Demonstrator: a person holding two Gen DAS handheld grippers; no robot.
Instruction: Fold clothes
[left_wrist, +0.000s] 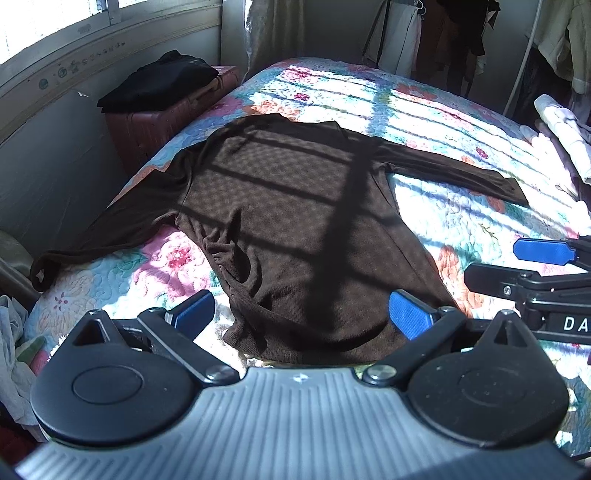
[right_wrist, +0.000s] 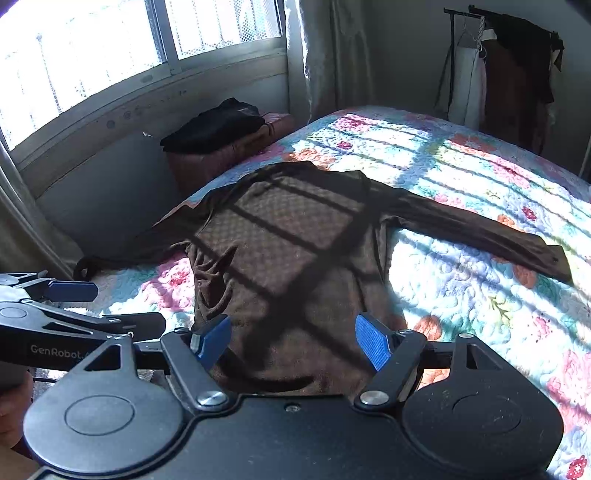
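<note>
A dark brown long-sleeved sweater (left_wrist: 295, 206) lies flat on the floral quilt (left_wrist: 461, 122), hem toward me, both sleeves spread out; it also shows in the right wrist view (right_wrist: 295, 251). Its left side is wrinkled near the hem. My left gripper (left_wrist: 301, 314) is open and empty, hovering just above the hem. My right gripper (right_wrist: 291, 339) is open and empty, also over the hem, and shows at the right edge of the left wrist view (left_wrist: 524, 262). The left gripper shows at the left edge of the right wrist view (right_wrist: 85, 306).
A reddish suitcase (left_wrist: 166, 118) with folded black clothes (left_wrist: 162, 79) on it stands left of the bed under the window. Clothes hang on a rack (right_wrist: 509, 74) behind the bed. Light clothes (left_wrist: 565, 133) lie at the bed's right edge, more laundry (left_wrist: 14, 350) at lower left.
</note>
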